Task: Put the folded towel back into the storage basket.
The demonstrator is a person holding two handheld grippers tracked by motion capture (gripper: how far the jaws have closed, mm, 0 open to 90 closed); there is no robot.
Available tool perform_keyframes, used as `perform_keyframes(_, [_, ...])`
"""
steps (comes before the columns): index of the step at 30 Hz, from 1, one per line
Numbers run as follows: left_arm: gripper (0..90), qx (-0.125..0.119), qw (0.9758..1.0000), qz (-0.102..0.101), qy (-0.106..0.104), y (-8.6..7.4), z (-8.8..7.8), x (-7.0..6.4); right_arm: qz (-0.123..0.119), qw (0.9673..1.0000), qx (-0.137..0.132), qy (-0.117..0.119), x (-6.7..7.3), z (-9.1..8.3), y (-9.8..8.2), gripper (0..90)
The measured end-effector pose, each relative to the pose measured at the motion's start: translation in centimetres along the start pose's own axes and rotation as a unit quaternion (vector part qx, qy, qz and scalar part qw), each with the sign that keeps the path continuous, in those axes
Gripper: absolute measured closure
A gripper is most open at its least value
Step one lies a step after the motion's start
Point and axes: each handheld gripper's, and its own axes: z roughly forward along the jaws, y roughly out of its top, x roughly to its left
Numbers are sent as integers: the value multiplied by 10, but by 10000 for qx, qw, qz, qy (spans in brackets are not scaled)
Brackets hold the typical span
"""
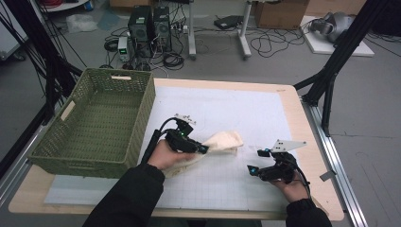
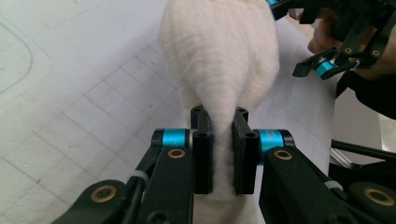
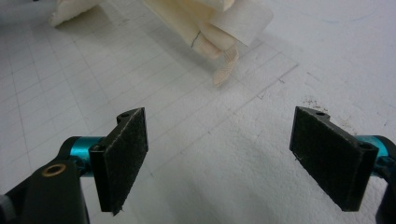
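Clamped between my left pads (image 2: 202, 158) is a bunched ridge of cream cloth (image 2: 219, 51), soft and faintly ribbed, its weave showing as fine crosswise lines where it swells into a rounded, pillowy hump beyond the jaws. My left gripper (image 1: 204, 149) is black and blocky with bright teal collars and brass-coloured rivets, and its flat pads are squeezed onto the fabric from both sides so that only a narrow strip of cloth shows between them. From the high view the cloth (image 1: 222, 142) lies near the middle of the table (image 1: 302, 118), a crumpled, tapered bundle stretching from my left hand (image 1: 166, 153) out to the right, resting on a white mat (image 1: 236, 109) printed with a thin grey grid. My right gripper (image 1: 254, 161) sits apart from the cloth, low over the mat toward the table's right side, with its jaws spread wide and nothing between them; its pads (image 3: 120, 161) are rough, dark rectangles with a felt-like face. Past them the mat (image 3: 233, 186) looks slightly pebbled, and a folded end of the cloth (image 3: 210, 23) with a dangling tape-like strip lies farther off. A green woven basket (image 1: 142, 113), rectangular with slotted handles, stands on the table's left side, just beside my left forearm.
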Motion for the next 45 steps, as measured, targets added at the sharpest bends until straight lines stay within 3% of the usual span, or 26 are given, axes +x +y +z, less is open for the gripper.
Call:
perform_keyframes(6, [810,-137,9999,-41,17,5,-10,-1,-22,10000,-26,-8,0,0,0,180])
perform_keyframes(15, [810,-283,9993,-119,231,12,-30,-2,-17,10000,-46,-15,0,0,1,175])
perform_keyframes(30, [810,-701,9967,-332,253,19,-63,-1,-31,10000,-71,-35,0,2,1,153])
perform_keyframes(45, [810,-925,9943,-485,220,25,-89,0,-37,10000,-10,-35,-2,6,1,125])
